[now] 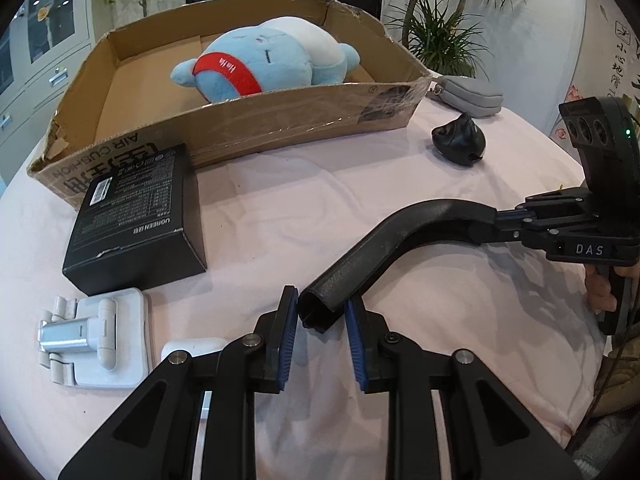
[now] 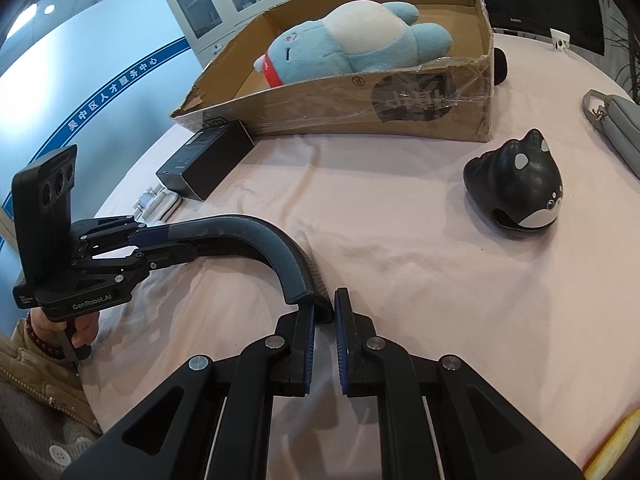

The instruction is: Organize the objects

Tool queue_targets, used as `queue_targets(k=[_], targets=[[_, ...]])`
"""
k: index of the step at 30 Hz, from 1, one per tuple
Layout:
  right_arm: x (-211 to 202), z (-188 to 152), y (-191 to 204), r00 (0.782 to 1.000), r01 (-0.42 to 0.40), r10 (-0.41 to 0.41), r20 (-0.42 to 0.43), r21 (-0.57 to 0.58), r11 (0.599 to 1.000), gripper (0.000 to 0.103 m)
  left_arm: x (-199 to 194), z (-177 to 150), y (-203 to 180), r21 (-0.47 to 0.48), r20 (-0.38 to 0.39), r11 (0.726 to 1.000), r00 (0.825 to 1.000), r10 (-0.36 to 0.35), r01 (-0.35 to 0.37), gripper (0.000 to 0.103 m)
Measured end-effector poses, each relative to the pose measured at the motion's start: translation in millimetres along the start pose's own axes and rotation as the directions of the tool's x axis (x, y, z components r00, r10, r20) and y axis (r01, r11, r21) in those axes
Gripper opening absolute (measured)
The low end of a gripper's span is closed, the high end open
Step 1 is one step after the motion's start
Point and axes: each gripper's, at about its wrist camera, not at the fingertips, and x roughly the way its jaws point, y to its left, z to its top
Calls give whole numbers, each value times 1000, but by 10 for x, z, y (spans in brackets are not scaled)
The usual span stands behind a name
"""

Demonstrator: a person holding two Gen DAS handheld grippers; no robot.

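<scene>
A curved black bar (image 1: 404, 232) spans the two grippers above the pink tablecloth (image 1: 320, 192). The left gripper (image 1: 322, 312) clamps one end; the right gripper (image 2: 325, 312) is pinched nearly closed on the other (thin edge only). To place it well, lift both ends level and together, clear the near wall of the cardboard box (image 1: 280, 120), and lower it beside the blue plush toy (image 1: 264, 60). A black carton (image 1: 140, 216) touches the box front; a whale figurine (image 2: 516, 188) stands apart.
</scene>
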Motion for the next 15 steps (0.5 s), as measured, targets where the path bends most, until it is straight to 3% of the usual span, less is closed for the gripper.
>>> queue_targets(k=[15], targets=[[-273,119,149,998,47,-45,49,-26,999,7,-223,204,-33,31,79,999,997,24,-26,22]])
